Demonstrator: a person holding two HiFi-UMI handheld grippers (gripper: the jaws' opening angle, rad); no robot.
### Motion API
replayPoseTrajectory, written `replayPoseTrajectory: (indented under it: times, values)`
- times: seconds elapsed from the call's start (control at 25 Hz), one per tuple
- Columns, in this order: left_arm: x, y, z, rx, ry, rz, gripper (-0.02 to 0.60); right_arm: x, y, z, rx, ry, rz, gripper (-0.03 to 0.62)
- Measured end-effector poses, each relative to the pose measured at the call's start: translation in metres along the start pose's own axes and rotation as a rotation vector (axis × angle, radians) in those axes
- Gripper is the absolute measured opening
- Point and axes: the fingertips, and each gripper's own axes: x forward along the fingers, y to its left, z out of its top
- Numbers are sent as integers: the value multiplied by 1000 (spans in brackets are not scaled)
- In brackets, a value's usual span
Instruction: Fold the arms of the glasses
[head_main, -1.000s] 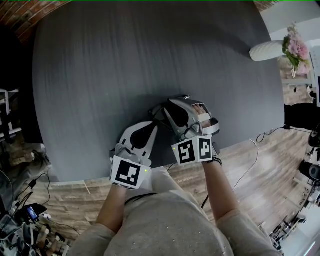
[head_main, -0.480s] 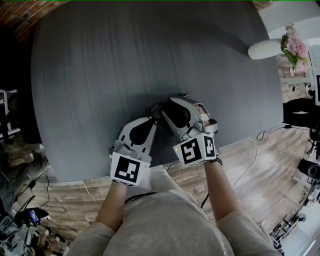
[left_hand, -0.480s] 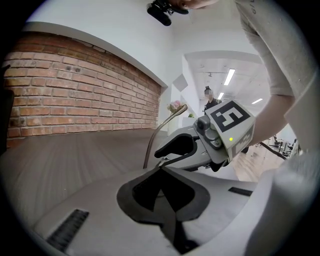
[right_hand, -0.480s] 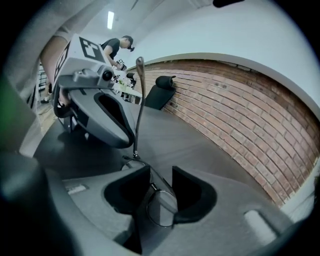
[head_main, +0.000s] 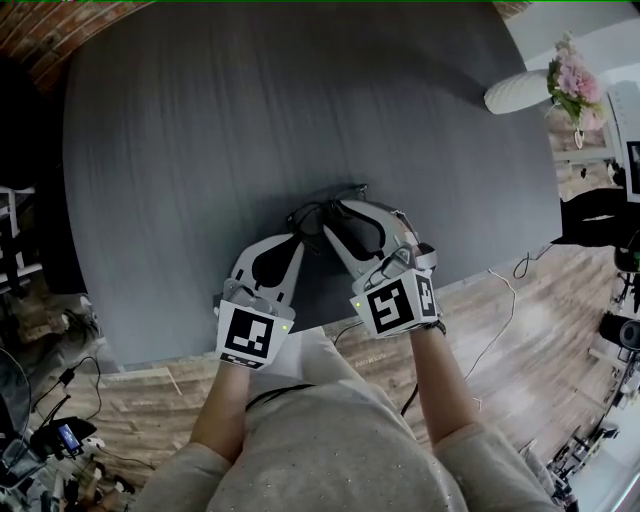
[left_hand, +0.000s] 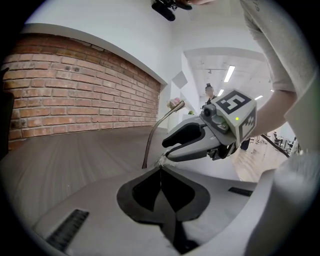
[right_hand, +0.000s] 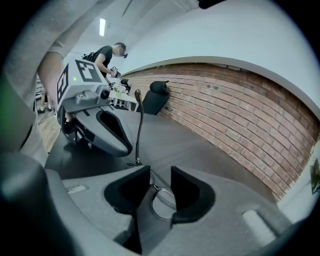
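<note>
Glasses (head_main: 325, 208), thin wire-framed, lie near the front edge of a dark grey table (head_main: 300, 100), caught between two hand-held grippers that meet tip to tip over them. The left gripper (head_main: 299, 238) has its jaws clenched together, pinching the glasses at the frame's end, where one arm (left_hand: 161, 124) rises at a slant from the jaw tips (the right gripper view shows the same arm (right_hand: 139, 131) standing nearly upright just beside the left gripper's nose). The right gripper (head_main: 334, 211) has just been opening its jaws: they stand apart, and a round lens rim (right_hand: 161, 201) lies in the gap between the dark pads, neither pad pressing on it. The person's forearms reach in from the bottom of the head view, each gripper's marker cube turned up towards the camera. A white vase (head_main: 518, 94) with pink flowers (head_main: 570, 82) lies at the table's far right corner, well apart from the work. A brick wall (left_hand: 75, 90) runs behind the table.
</note>
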Motion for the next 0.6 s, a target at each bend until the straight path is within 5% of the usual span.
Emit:
replayPoseTrajectory:
  times: [0.24,0.36,0.6]
  values:
    - [-10,5,-2,-16,4,54,-2,-27,-9,15,68,-41,-50,121]
    - [-14,9,1,-17,-15,69,-2,-42,-17,34,108,-114,-76,63]
    - [-19,18,15,-26,-74,108,-2,-67,-26,75,287,-281,-77,63]
